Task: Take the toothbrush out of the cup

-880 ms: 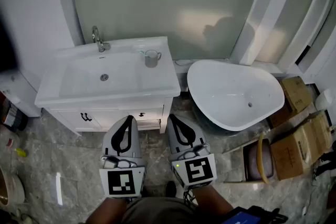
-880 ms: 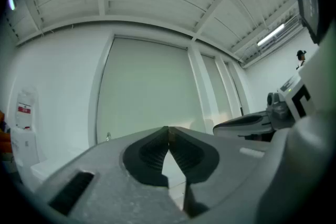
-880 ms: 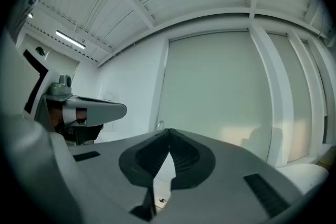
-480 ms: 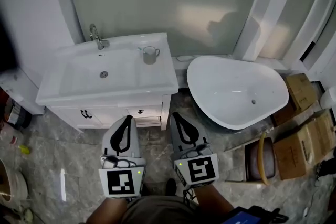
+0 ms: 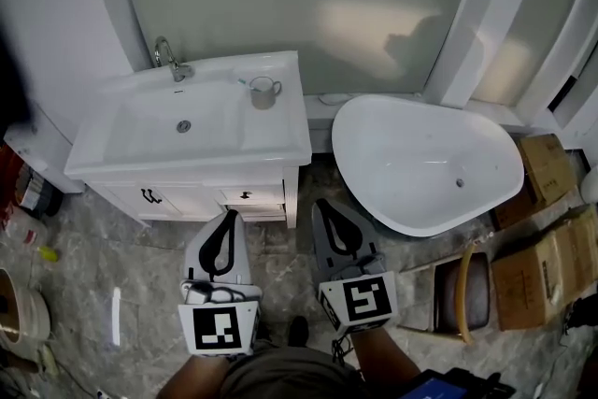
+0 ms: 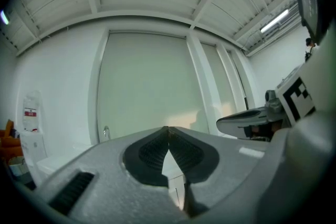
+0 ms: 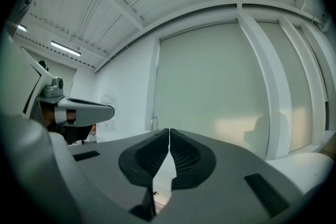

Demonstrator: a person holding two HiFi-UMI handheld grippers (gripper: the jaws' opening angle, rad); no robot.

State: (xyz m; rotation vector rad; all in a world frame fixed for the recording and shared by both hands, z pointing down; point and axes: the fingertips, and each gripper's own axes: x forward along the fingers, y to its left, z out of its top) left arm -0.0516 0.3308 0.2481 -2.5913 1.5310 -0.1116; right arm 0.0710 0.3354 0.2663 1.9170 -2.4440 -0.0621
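A clear cup [image 5: 266, 93] stands on the back right corner of the white sink counter [image 5: 271, 140]. A toothbrush [image 5: 246, 82] leans out of it to the left. My left gripper [image 5: 229, 213] and right gripper [image 5: 323, 203] hang side by side over the floor in front of the cabinet, well short of the cup. Both point level toward the sink. In the left gripper view the left gripper's [image 6: 168, 128] ribbed pads meet with nothing between them. The right gripper's [image 7: 169, 130] pads are likewise pressed together and hold nothing.
A chrome faucet [image 5: 168, 59] rises at the back of the basin. A white bathtub [image 5: 425, 163] stands to the right of the cabinet, with cardboard boxes [image 5: 537, 268] beyond it. The cabinet front [image 5: 196, 197] has dark handles. A bucket [image 5: 14, 327] sits at the far left on the marble floor.
In the head view the sink and cup have shifted upward and slightly left. Both grippers stay shut and side by side, sitting a little lower in the frame.
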